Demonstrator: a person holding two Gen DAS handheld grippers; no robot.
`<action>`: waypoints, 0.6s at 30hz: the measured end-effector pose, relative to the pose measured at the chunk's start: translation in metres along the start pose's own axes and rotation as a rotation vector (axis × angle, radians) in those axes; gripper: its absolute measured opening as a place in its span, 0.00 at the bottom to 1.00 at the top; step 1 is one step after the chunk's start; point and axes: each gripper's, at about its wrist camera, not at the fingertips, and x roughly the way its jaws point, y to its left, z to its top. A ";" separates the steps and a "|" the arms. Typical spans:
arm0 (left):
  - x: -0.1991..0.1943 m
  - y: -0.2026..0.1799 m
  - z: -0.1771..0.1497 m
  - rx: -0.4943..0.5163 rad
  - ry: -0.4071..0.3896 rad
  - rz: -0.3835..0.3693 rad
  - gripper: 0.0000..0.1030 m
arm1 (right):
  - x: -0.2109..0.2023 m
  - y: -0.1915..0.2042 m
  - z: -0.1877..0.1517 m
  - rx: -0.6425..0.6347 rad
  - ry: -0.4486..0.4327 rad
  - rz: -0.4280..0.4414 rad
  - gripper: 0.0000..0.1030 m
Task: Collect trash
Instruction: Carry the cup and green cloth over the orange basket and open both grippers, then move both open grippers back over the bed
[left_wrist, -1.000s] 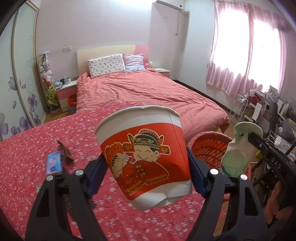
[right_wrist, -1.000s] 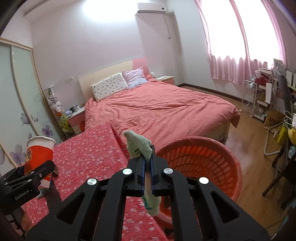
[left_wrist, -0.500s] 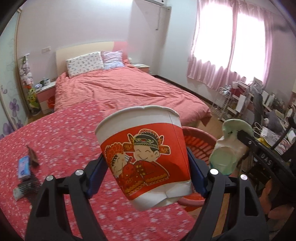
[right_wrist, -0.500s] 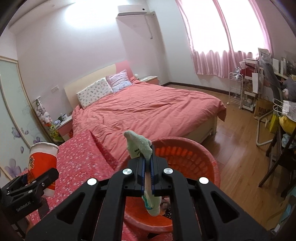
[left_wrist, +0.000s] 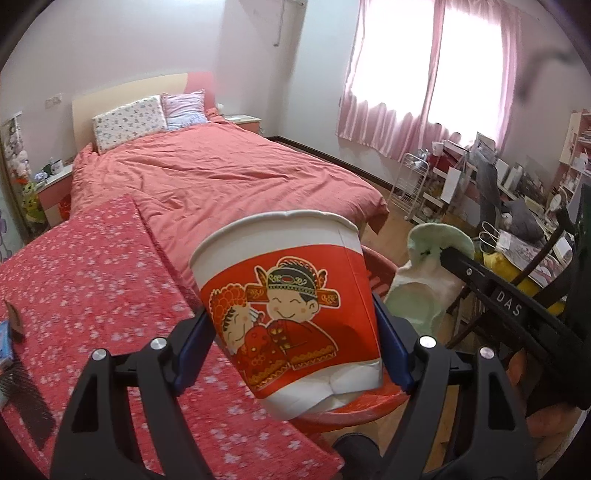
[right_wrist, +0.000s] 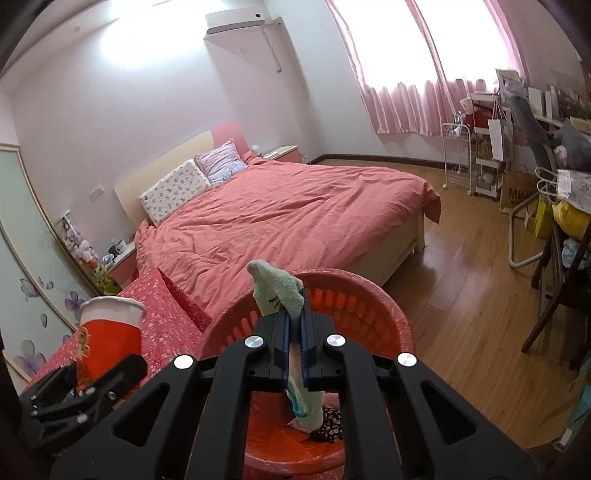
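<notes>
A white and red paper cup (left_wrist: 291, 306) with a cartoon couple sits tilted between the jaws of my left gripper (left_wrist: 295, 343), which is shut on its sides. The cup (right_wrist: 109, 332) hangs over the table edge, left of the red basket. My right gripper (right_wrist: 293, 325) is shut on a pale green sock (right_wrist: 277, 291), held above the red plastic basket (right_wrist: 369, 295). The sock (left_wrist: 424, 280) shows at the right of the left wrist view, over the basket rim (left_wrist: 354, 410). Some cloth lies at the basket's bottom.
A table with a red flowered cloth (left_wrist: 92, 266) lies to the left, bearing a small blue packet (left_wrist: 5, 343) and dark scraps. A bed with a salmon cover (right_wrist: 288, 206) stands beyond. Chairs and a cluttered desk (right_wrist: 554, 192) fill the right side on the wooden floor.
Both grippers swung right toward the red basket. The cup went from over the table to its right edge; the sock now hangs over the basket's inside. Neither grip changed.
</notes>
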 end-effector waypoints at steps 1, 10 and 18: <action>0.004 -0.001 0.000 0.001 0.006 -0.008 0.74 | 0.002 -0.003 0.000 0.009 0.005 0.004 0.05; 0.043 -0.016 -0.006 0.021 0.079 -0.032 0.75 | 0.015 -0.017 0.001 0.037 0.044 0.038 0.05; 0.059 -0.002 -0.015 -0.009 0.129 -0.010 0.81 | 0.022 -0.025 -0.004 0.070 0.091 0.055 0.35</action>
